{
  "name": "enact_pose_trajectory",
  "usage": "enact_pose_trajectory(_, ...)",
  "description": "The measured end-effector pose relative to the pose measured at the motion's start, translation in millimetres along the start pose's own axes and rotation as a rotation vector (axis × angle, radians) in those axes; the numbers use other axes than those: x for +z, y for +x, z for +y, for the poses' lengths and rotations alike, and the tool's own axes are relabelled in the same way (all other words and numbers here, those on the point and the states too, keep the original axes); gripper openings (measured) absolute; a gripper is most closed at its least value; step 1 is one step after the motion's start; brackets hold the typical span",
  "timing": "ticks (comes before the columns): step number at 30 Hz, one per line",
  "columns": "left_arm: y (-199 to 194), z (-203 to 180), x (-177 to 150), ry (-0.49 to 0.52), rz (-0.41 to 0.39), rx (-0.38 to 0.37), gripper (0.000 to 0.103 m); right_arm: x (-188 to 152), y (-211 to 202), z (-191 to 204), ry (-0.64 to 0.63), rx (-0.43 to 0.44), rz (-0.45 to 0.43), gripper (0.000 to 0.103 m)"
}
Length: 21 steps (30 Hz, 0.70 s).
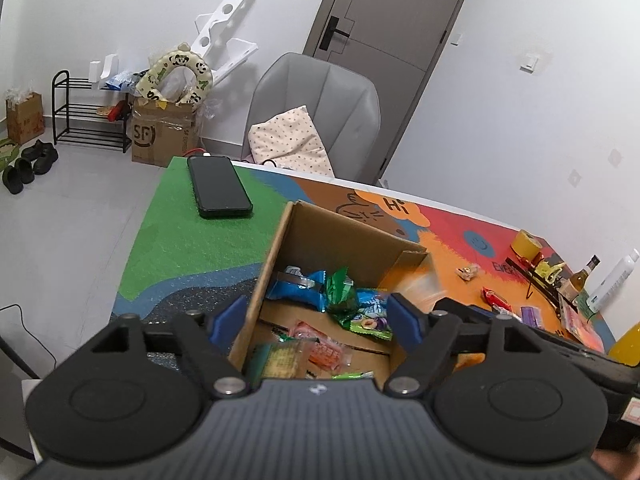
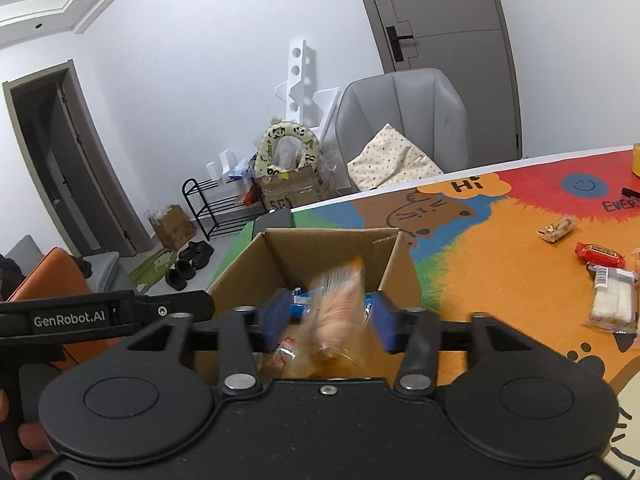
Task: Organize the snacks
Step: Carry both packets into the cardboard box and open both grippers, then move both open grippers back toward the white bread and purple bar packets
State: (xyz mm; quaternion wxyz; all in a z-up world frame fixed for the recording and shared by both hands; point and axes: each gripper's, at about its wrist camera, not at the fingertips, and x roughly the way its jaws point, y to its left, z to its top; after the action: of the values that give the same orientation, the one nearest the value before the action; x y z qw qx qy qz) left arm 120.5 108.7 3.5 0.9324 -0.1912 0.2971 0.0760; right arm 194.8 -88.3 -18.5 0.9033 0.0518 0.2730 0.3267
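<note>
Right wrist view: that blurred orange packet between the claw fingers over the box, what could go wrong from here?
1. The orange snack packet is motion-blurred and the right claw looks open around it, so it may already be dropping; it could catch the cardboard box wall instead of landing inside.
2. The left claw hangs open over the same box, so the two tools could collide.
3. Loose snacks such as the red packet could be missed.
</note>
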Motion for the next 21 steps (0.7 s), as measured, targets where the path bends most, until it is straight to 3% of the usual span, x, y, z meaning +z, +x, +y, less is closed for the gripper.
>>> enact_pose_trajectory(6,5.0,-0.5,-1.9,0.003,0.006,0.022,0.085,-1.1,-7.3,-11.0,0.015,-0.040,-0.009,0.059)
enact_pose_trajectory(10,5.9,-8.0,-4.0,0.014,0.002,0.022,0.090,-3.4,-14.5,-23.6,0.031,-0.075,-0.018,0.066)
enact_pose_trajectory(21,12.1,-32.8,-9.7,0.049,0.009,0.001,0.093,-9.2,-34.7,-61.2,0.077,-0.147,-0.027,0.073)
